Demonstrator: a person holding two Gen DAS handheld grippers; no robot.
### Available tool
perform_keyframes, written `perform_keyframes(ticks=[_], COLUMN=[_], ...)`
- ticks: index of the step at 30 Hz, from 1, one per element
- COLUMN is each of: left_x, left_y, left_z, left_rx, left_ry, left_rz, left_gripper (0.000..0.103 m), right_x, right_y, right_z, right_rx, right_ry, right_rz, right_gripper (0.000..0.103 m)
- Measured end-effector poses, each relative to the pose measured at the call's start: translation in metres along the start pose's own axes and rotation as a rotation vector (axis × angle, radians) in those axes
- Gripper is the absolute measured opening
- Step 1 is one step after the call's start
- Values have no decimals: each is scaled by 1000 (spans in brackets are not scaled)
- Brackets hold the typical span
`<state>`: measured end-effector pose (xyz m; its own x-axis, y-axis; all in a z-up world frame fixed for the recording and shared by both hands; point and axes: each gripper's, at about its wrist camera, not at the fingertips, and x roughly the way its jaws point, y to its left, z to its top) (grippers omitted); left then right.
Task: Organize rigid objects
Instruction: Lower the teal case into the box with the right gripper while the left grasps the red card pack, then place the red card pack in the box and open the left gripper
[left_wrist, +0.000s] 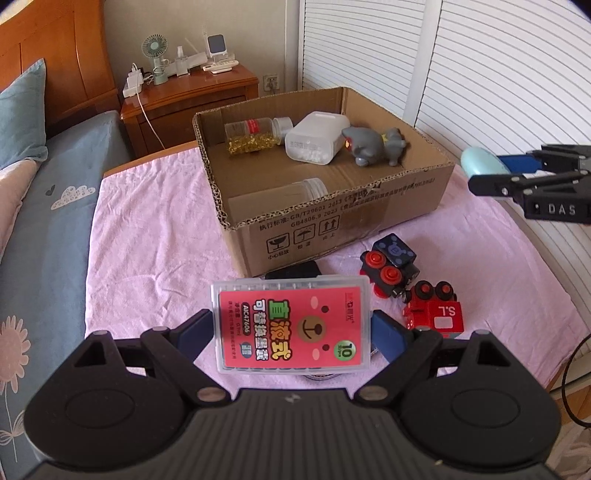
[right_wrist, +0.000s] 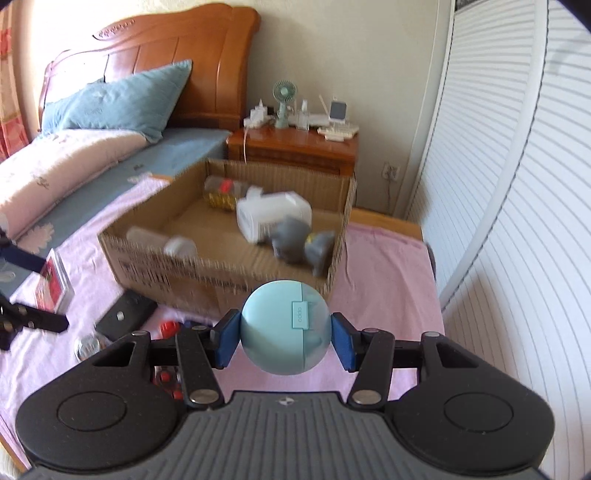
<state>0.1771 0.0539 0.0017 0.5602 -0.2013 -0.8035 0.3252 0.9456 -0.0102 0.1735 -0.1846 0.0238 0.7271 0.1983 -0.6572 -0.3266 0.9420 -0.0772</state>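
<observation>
My left gripper (left_wrist: 291, 326) is shut on a clear plastic case with a red bear label (left_wrist: 291, 325), held above the pink cloth in front of the cardboard box (left_wrist: 332, 214). My right gripper (right_wrist: 284, 334) is shut on a round light-blue case (right_wrist: 284, 328), held near the box's right front corner (right_wrist: 332, 273); it also shows in the left wrist view (left_wrist: 480, 160). Inside the box lie a pill bottle (left_wrist: 255, 134), a white container (left_wrist: 317, 138), a grey toy (left_wrist: 373, 146) and a clear jar (left_wrist: 310, 188).
On the cloth in front of the box lie a black and red toy train car (left_wrist: 391, 266), a red toy engine (left_wrist: 434, 310) and a flat black object (left_wrist: 293, 269). A wooden nightstand (left_wrist: 192, 99) stands behind the box. Louvered doors (left_wrist: 480, 74) are on the right.
</observation>
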Motion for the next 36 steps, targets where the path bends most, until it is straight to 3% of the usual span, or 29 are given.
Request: perform_keyframes(ticks=[4,8,17,18,21,22,24,27,36], left_x=[-4,-6,-2,-1,0,0,-1,-3,3], left_y=[3,9,22,22,22,21,20,18,7], left_z=[3,5,8,9,12,13,17,25,73], left_rx=[-8,-25,-45,-45,-43,-40,-38,-26,15], left_ry=[-11,-20,-22,-21,-22,-24,-28,-45,-85], left_rz=[14,15,29,29,28,26,23,28,23], left_gripper=[90,90,90,90,90,90,90,90,90], right_x=[9,36,97,99,94,90,81,67,31], right_y=[3,8,18,18,15,14,13,12,11], right_z=[27,50,57,56,54,54,53,50,27], right_rx=[-22,-30,-44,-40,-14,-6,4,22,130], right_ry=[-43,-31,111,122,101,83,66,49,66], right_rz=[11,41,68,74,92,97,106,98,27], right_gripper=[58,58,58,59,90,93,94,103,103])
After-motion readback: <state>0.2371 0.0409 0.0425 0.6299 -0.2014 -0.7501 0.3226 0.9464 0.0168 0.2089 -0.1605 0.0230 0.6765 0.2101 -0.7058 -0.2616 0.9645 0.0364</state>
